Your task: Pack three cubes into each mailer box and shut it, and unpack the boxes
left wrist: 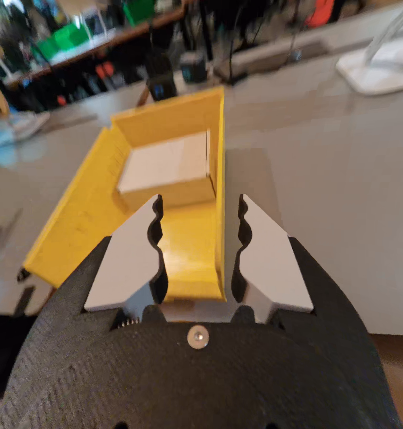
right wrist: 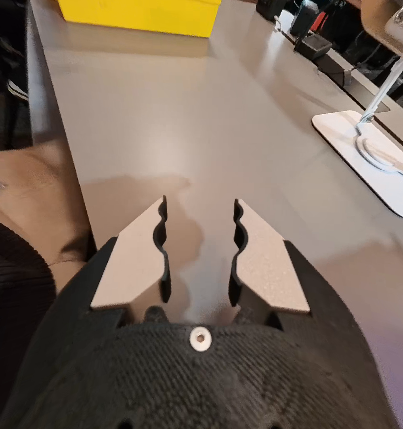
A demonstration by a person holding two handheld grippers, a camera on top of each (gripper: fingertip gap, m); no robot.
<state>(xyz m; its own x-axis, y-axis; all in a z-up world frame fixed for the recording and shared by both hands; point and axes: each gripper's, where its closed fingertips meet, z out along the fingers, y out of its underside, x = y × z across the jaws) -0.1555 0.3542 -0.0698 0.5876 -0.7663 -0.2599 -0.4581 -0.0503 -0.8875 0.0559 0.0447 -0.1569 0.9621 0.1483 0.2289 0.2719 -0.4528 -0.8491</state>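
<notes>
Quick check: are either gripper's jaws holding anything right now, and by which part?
Nothing is held. The left gripper hangs open over the yellow box; the right gripper is open over bare table.

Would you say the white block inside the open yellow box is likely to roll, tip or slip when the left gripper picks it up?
The white block looks flat-faced and low, so probably won't roll or tip. Its smooth faces might slip. The yellow box wall beside it may crowd the open left gripper.
</notes>
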